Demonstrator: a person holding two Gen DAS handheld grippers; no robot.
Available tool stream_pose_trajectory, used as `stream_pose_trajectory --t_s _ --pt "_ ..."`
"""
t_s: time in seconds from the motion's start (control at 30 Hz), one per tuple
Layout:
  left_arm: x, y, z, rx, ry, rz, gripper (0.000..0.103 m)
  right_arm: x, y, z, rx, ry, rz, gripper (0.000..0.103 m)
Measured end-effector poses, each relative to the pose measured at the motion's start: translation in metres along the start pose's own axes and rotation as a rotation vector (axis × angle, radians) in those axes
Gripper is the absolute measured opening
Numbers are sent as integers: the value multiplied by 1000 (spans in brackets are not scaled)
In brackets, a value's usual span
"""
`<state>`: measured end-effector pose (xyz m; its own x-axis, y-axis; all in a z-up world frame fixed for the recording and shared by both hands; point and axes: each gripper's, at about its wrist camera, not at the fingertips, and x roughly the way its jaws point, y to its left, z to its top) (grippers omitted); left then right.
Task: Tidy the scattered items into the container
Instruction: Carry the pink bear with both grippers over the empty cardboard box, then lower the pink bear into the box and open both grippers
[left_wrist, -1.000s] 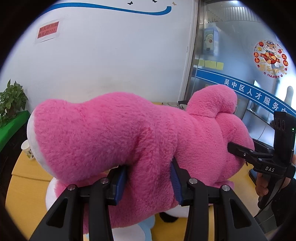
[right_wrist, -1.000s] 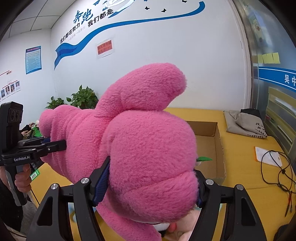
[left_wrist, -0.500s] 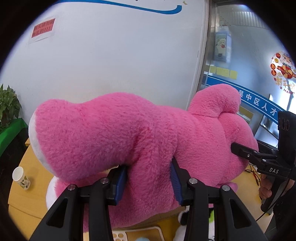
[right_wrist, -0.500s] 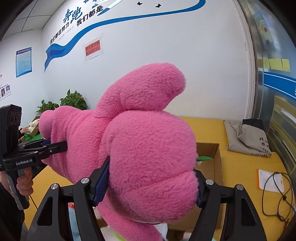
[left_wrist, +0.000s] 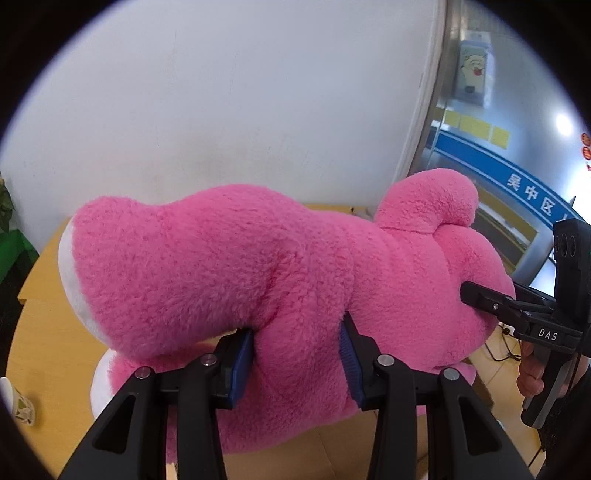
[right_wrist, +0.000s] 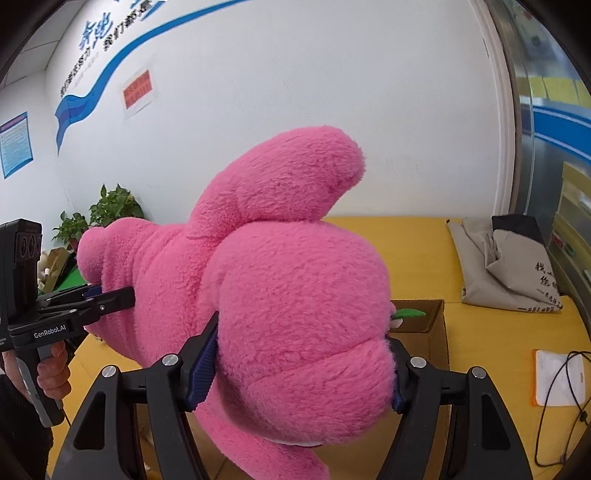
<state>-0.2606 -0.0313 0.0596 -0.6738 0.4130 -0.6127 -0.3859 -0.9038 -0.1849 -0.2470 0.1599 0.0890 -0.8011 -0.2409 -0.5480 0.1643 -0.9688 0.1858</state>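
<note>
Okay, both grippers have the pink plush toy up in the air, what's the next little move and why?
Probably lower it straight down. The left gripper and right gripper both clamp the pink plush toy, which hangs above the open cardboard box on the yellow table. The plush hides most of the opening, so go slowly.

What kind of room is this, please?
Probably an office or public service hall. The white wall carries a blue slogan banner and a red notice, the glass partition bears sticky notes, and potted plants stand beside the yellow table.

Bright, even light; fisheye-warped, dark-vignetted edges
</note>
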Motion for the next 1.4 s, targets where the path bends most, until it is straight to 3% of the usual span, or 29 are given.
stream_pose_trajectory --t_s 0.2,0.37,0.67,0.9,1.0,1.03,1.2,1.3,1.4 --pt "74 12 -21 -50 155 -13 42 67 -35 -19 77 146 -13 76" --pt "124 6 -42 -87 268 -64 42 91 -60 -40 101 242 -76 76" --pt "144 -7 -34 -42 332 -81 47 117 -122 -52 238 387 -80 78" --pt "148 -4 -26 -44 382 -76 47 103 -113 -51 250 422 -120 79" --pt "169 -8 -26 -35 384 -45 61 116 -121 -54 261 455 -147 83" --pt "171 -9 -24 -30 375 -39 63 121 -125 -56 275 465 -161 91" --pt "143 -8 -12 24 305 -29 68 109 -127 -55 266 393 -187 103" --pt "96 -3 -13 67 225 25 66 86 -118 -52 205 346 -184 103" --pt "53 3 -23 127 205 57 68 47 -104 -53 140 270 -163 103"
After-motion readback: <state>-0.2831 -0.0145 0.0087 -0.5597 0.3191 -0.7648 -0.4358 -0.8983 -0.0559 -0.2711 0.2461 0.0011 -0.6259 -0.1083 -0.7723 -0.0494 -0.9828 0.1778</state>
